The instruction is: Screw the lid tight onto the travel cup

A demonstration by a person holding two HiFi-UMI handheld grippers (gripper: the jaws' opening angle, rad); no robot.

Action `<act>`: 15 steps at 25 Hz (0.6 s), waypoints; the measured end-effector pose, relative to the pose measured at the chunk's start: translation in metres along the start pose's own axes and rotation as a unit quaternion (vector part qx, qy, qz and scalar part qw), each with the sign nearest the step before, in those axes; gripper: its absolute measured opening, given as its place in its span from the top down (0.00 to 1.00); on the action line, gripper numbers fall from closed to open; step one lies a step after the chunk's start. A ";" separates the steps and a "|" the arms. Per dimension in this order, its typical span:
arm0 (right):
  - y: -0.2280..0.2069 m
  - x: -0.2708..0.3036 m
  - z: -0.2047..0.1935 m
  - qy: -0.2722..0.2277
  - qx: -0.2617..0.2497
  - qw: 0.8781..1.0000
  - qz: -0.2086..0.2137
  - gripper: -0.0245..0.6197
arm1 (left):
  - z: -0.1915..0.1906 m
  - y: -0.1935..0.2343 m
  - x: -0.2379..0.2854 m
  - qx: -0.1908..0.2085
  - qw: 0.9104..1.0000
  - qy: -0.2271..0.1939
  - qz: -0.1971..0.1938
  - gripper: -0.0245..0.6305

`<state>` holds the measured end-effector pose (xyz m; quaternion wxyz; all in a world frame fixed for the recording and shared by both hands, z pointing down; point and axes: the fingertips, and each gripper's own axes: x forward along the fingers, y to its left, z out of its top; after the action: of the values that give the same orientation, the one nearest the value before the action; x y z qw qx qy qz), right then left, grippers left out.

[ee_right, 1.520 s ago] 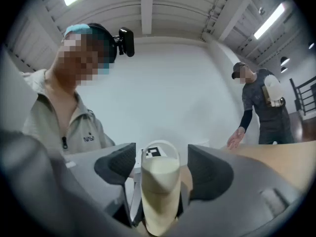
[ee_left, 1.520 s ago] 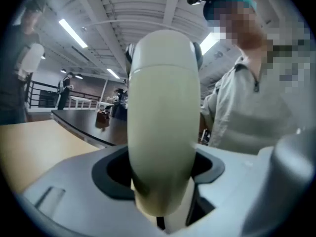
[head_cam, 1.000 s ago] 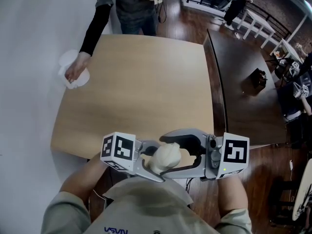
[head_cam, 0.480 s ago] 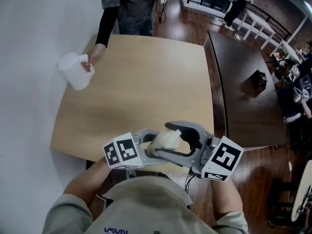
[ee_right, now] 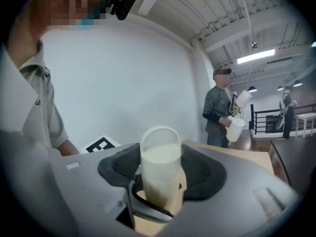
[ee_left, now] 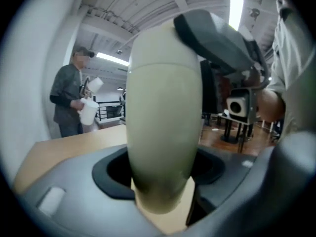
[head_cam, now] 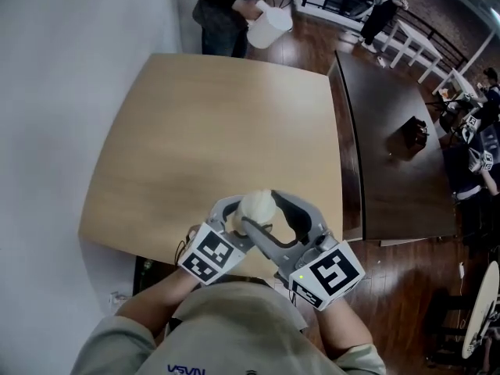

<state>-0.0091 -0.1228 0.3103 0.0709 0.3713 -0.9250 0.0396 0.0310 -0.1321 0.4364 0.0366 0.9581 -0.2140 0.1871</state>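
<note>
A cream travel cup (head_cam: pixel 256 207) with a paler translucent lid end hangs over the near edge of the wooden table (head_cam: pixel 219 131). My left gripper (head_cam: pixel 237 216) comes in from the lower left and is shut on the cup's body (ee_left: pixel 165 122). My right gripper (head_cam: pixel 266 209) reaches in from the lower right. Its jaws have just been closing, with the cup's lid end (ee_right: pixel 160 152) between them, and the dark pads (ee_right: pixel 121 169) now sit against both its sides. In the left gripper view a right jaw lies across the cup's top.
A person stands beyond the table's far edge holding a white pitcher (head_cam: pixel 269 26), seen also as the pitcher (ee_right: pixel 234 128) in the right gripper view. A dark table (head_cam: pixel 398 170) adjoins on the right. A white wall runs along the left.
Both grippers carried the cup forward over the table's near edge and swung to angle inward. The person at the far side lifted the white pitcher off the table and stepped back.
</note>
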 end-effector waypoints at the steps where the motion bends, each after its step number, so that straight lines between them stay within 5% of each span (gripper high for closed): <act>1: -0.001 0.002 -0.002 -0.001 0.000 1.000 -0.010 0.56 | -0.002 0.004 0.001 -0.007 1.000 -0.002 0.015 0.48; 8: 0.003 0.009 -0.015 0.002 0.014 1.000 0.006 0.57 | -0.023 0.023 0.000 -0.036 0.995 -0.042 0.077 0.48; 15: -0.006 0.009 -0.033 0.001 0.055 0.998 0.004 0.57 | -0.084 0.083 -0.032 -0.068 0.979 -0.049 0.185 0.48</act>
<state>-0.0078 -0.1294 0.3447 0.0509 0.3705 -0.9229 0.0915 -0.0594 -0.1817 0.5019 0.0562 0.9052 -0.4010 0.1288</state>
